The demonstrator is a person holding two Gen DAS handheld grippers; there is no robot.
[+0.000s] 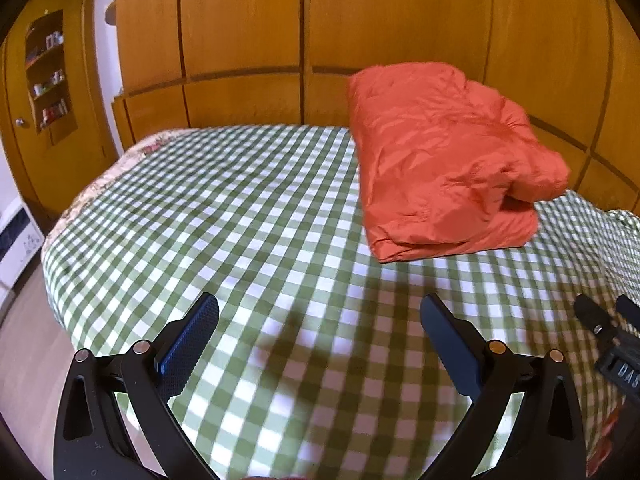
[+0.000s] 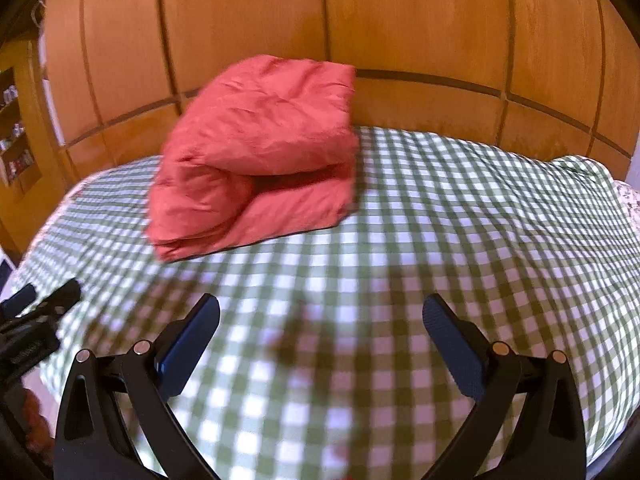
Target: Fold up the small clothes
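Jaws of both tools stand spread wide with nothing between them. Left gripper and right gripper hover side by side over bare checked cloth, each glimpsed at the other view's edge; blue ribbed pads face inward. Beyond them, toward 1 o'clock in the left wrist view and 11 o'clock in the right, lies the orange-red garment, already doubled into a thick, puffy packet whose layered edges face the grippers, with one rounded fold bulging at its right-hand side. It rests well apart from both tools, near the far edge of the bed.

Judged from this arrangement, folding of this piece appears complete or nearly so; the next move would call for either pressing the bulging fold flat or reaching for another item, none of which is visible.

Support surface: a green-and-white gingham bedcover, slightly rumpled. Behind, at 12 o'clock, wooden panelling; at 9 o'clock, a recessed shelf with small bottles.
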